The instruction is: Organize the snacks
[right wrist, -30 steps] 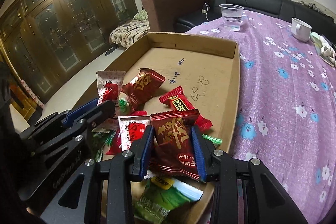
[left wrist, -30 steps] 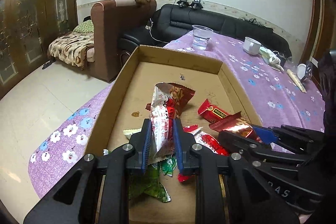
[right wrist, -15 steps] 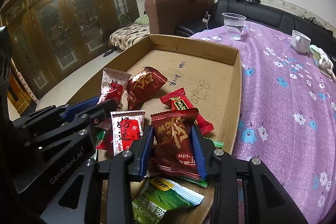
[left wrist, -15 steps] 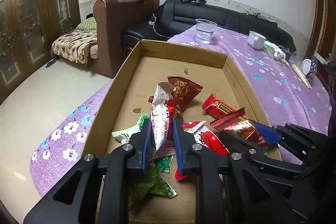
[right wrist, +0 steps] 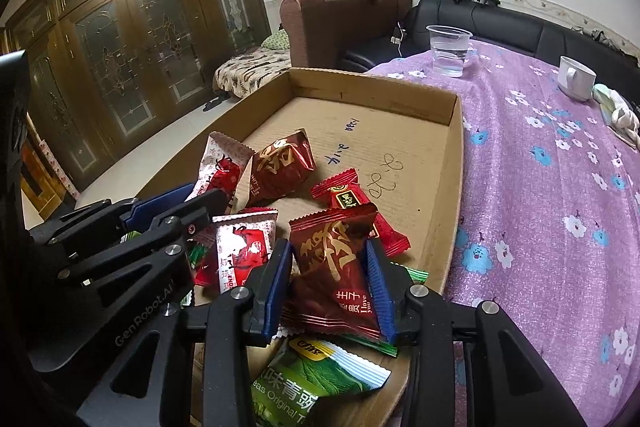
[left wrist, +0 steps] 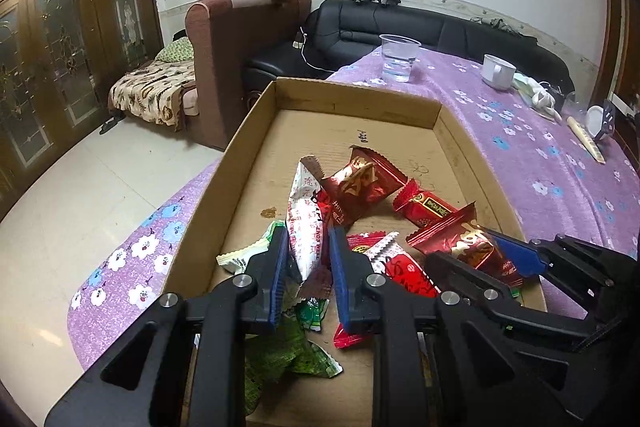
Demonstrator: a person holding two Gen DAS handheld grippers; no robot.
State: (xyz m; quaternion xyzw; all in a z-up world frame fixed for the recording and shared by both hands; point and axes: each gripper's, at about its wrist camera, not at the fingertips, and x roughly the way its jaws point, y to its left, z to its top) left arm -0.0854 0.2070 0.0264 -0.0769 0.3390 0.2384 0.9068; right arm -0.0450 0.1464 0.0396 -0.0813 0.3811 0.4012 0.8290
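Left tool: the left tool [left wrist: 306,251] clamps a white-and-red snack packet [left wrist: 306,223] between its blue pads, the packet standing upright above the pile.
Right tool: the right tool [right wrist: 328,267] grips a dark red foil packet [right wrist: 336,259] by its sides, near the box's near right corner.
Box: a shallow cardboard box [right wrist: 454,163] sits on the surface's left edge, its far half bare.
Pile: loose snacks crowd the near end, among them a second dark red packet [right wrist: 282,167], a small red bar [right wrist: 352,197], a white-and-red packet [right wrist: 244,247] and a green pea packet [right wrist: 316,383] at the near edge.
Surface: a purple flowered cloth [right wrist: 552,187] covers it; a clear plastic cup [right wrist: 448,49] and a white mug [right wrist: 576,77] stand near the far edge, well apart from the box.
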